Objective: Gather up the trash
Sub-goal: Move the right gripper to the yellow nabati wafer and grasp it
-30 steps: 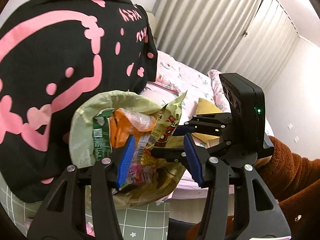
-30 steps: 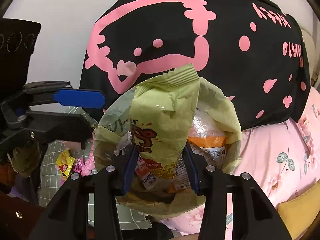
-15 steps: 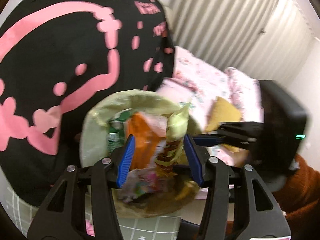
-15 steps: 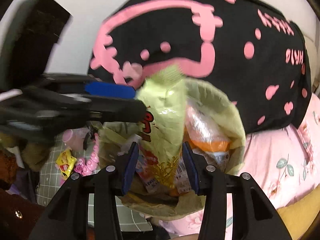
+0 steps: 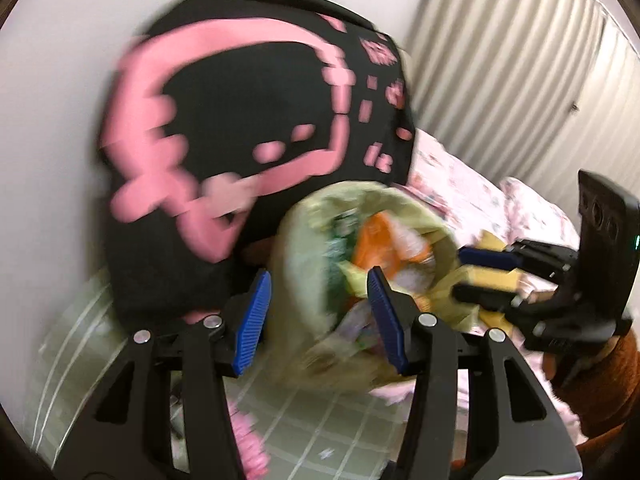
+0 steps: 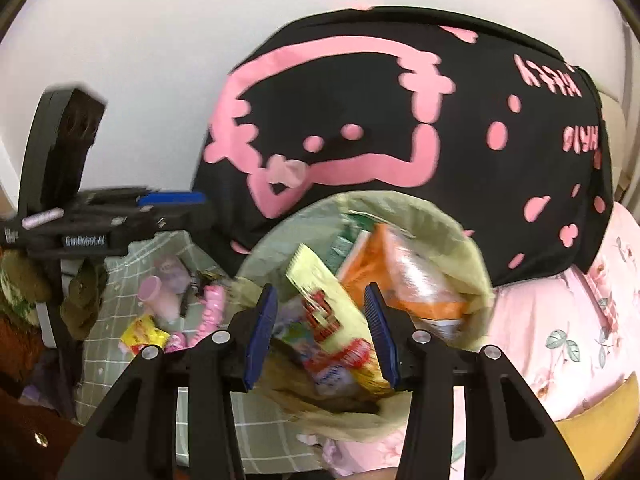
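A bin lined with a pale green bag (image 6: 468,256) holds several snack wrappers, among them an orange packet (image 6: 404,276) and a yellow-green snack packet (image 6: 332,304) lying loose on top. My right gripper (image 6: 320,334) is open above the bin mouth, and the packet shows between its jaws without being pinched. My left gripper (image 5: 316,318) is open and empty just left of the bin (image 5: 308,264); this view is blurred. Each gripper shows in the other's view: the right one (image 5: 476,276) and the left one (image 6: 176,208).
A large black cushion with pink print (image 6: 400,128) leans on the wall behind the bin. A green checked mat (image 6: 120,308) at the left holds a yellow wrapper (image 6: 142,334) and pink items. Pink floral bedding (image 6: 560,320) lies to the right, curtains (image 5: 520,72) beyond.
My right gripper let go of the yellow-green packet, which dropped into the bin and lies tilted there. My left gripper swung left, away from the bin mouth.
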Available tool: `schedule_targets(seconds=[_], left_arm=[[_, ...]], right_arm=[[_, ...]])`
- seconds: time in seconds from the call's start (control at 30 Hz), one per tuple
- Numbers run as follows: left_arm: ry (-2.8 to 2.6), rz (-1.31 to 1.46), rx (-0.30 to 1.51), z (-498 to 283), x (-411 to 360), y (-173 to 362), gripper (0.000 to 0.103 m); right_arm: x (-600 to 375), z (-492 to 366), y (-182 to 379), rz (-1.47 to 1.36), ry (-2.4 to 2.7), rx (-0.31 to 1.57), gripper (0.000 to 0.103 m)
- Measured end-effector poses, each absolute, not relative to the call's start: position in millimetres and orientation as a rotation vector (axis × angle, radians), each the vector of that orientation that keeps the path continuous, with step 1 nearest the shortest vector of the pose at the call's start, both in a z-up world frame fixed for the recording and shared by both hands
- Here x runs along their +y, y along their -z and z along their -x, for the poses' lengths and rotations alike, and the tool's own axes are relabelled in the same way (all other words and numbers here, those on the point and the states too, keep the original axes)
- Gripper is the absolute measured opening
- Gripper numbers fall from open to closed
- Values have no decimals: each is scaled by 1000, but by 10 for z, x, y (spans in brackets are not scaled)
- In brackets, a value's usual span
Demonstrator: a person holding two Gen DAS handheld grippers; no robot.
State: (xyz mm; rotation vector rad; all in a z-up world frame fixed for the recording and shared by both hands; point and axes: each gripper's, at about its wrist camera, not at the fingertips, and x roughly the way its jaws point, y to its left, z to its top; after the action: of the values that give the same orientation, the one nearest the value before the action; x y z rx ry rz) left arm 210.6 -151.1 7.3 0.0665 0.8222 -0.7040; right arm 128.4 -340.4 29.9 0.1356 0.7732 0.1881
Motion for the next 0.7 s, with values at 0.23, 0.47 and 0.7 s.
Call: schedule_targets(seconds=[0.23, 0.47, 0.7], left_arm=[[438, 25, 902, -1779, -273, 399, 48], [292, 122, 1002, -1551, 412, 913, 48], [249, 162, 1031, -1418, 664, 1133, 48]], right_arm=[[-2728, -1331, -182, -98, -344, 806, 43], [-2044, -1387, 200, -78, -449, 901, 43], [-1590, -1390, 700, -28, -469, 1023, 41]])
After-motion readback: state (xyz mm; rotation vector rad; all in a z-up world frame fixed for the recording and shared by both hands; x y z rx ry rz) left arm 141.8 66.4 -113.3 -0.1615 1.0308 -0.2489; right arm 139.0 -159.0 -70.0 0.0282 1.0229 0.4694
